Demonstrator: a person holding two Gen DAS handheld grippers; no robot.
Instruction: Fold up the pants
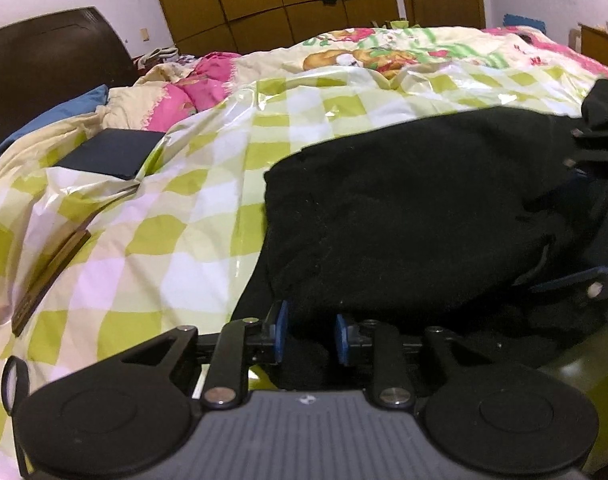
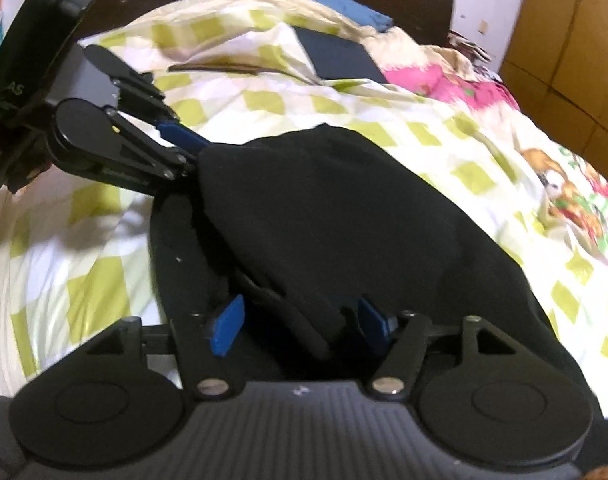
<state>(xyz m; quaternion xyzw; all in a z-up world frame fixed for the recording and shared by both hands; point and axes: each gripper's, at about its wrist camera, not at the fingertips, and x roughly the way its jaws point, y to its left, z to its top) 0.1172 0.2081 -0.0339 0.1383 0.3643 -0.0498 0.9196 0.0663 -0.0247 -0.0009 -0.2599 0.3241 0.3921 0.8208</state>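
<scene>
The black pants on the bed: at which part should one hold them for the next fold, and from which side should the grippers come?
Grip the black pants at the near edge, where both grippers already have it: the left gripper and the right gripper each have fabric between their blue pads. Come low from the near side, along the checkered sheet. The cloth bulges upward and drapes toward the grippers, so its top probably offers no free edge.

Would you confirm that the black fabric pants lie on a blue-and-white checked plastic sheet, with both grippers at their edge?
Not quite: the checked plastic sheet is yellow-green and white, as the left wrist view shows. The black fabric pants do lie on it, with the left gripper and right gripper at their edge.
</scene>
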